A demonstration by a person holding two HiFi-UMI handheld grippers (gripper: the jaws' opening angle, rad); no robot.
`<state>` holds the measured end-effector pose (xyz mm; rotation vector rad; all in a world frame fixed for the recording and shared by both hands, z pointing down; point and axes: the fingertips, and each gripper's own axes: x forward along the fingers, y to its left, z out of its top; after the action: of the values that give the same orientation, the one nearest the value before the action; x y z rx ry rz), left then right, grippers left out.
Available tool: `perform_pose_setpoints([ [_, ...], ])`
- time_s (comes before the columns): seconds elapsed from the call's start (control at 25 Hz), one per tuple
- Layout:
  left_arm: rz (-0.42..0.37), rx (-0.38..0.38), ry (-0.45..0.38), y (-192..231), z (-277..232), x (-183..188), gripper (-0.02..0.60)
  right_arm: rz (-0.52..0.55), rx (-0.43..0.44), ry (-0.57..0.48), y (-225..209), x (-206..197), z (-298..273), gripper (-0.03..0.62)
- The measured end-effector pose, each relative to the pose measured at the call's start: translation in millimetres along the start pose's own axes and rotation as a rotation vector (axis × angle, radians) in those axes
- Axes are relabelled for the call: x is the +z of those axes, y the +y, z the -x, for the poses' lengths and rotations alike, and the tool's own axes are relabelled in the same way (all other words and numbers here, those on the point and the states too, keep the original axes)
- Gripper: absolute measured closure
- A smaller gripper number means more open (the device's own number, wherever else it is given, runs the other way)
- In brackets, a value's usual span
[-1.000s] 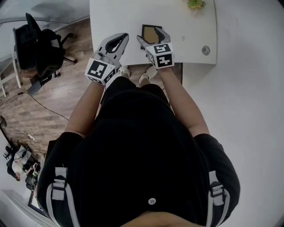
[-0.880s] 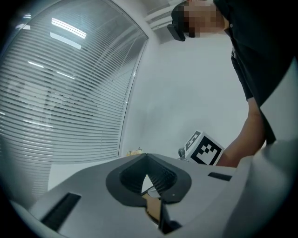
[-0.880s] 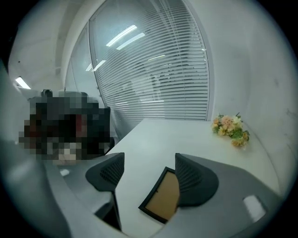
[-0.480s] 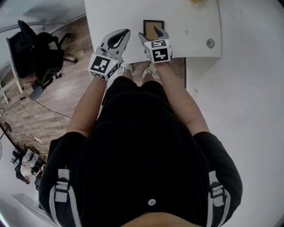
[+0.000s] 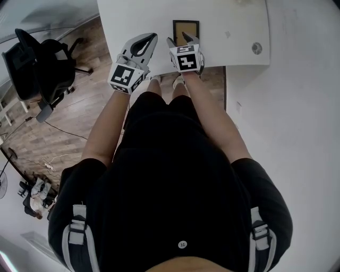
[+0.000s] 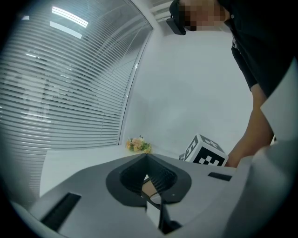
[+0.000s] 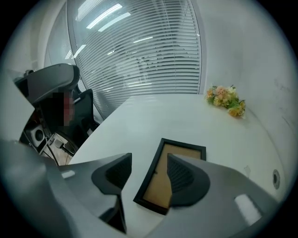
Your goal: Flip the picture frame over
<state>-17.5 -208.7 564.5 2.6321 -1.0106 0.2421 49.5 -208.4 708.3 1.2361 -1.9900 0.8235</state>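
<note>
The picture frame (image 5: 186,27) lies flat on the white table (image 5: 228,16) near its front edge, black rim around a brown panel. My right gripper (image 5: 179,39) points down over the frame's near end. In the right gripper view its jaws (image 7: 149,160) stand apart and have just been closing, with the left rim of the frame (image 7: 160,186) below the gap and no pad touching it. My left gripper (image 5: 151,37) hangs left of the frame, apart from it. Its tips (image 6: 146,155) meet, with nothing held.
A small bunch of flowers (image 7: 226,100) lies at the table's far side. A round cable grommet (image 5: 257,48) sits at the table's right. A black office chair (image 5: 37,64) stands on the wood floor to the left. A white wall runs along the right.
Both grippers have sunk toward the table. The right gripper now tips more steeply down over the frame's near end, and its jaws stand narrower than before.
</note>
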Motion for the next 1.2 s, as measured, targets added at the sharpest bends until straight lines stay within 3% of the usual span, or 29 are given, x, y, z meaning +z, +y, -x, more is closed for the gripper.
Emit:
perform_pose_setpoints([
  [0.2, 0.01, -0.006, 0.011, 3.5, -5.0, -7.6, 0.577, -0.002, -0.024, 0.038, -2.7, -7.4, -11.3, 0.409],
  [0.68, 0.028, -0.026, 0.02, 10.6, -8.7, -14.9, 0.577, -0.002, -0.06, 0.098, -3.0, -23.6, -30.6, 0.424],
  [0.92, 0.037, -0.044, 0.026, 12.6, -6.9, -18.6, 0.577, 0.034, -0.112, 0.124, -5.5, -31.9, -36.1, 0.48],
  [1.2, 0.044, -0.05, 0.022, 16.5, -0.9, -16.9, 0.577, 0.024, -0.155, 0.13, -4.9, -32.6, -35.5, 0.501],
])
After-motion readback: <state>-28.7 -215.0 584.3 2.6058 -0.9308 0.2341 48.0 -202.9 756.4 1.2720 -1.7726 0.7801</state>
